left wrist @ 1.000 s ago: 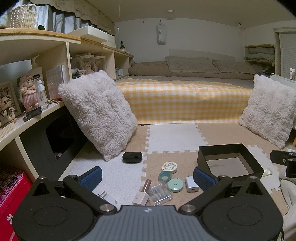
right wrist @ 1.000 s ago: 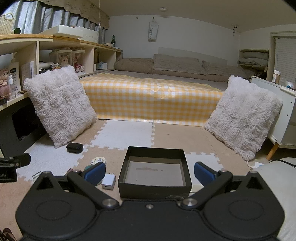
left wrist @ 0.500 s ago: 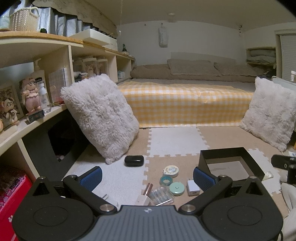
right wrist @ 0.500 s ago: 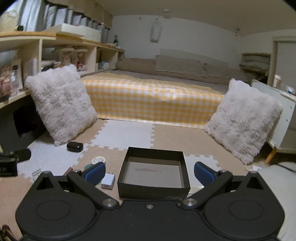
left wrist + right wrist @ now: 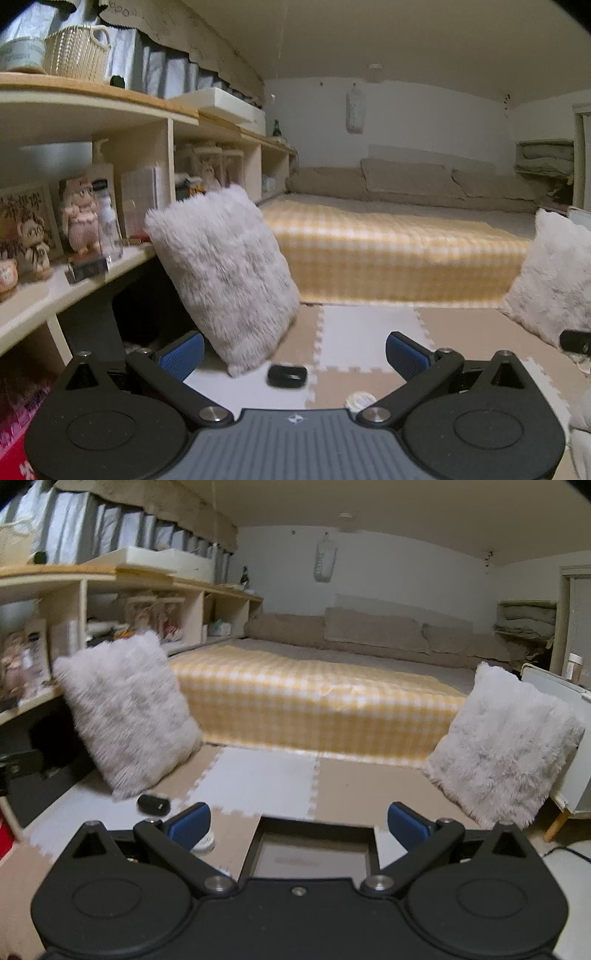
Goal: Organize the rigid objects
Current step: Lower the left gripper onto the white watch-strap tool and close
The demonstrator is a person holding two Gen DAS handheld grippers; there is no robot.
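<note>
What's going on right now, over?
Left hand-held gripper open, empty. Right hand-held gripper open, empty, above the black box. Black case on the floor mat, untouched. Nothing blocking.

pillows: 2 (image 5: 129,716) | black box: 1 (image 5: 314,849) | black case: 1 (image 5: 287,375) | round tin: 1 (image 5: 360,400)

Large dark Chinese characters are shown on a framed picture (image 5: 22,218) standing on the shelf in the left wrist view, partly covered by a bear figurine (image 5: 34,242); they are too blurred to be read with certainty. Vertical lettering is carried by a white bag (image 5: 325,562) hung on the far wall in the right wrist view, but it cannot be made out. No other text can be read.
</note>
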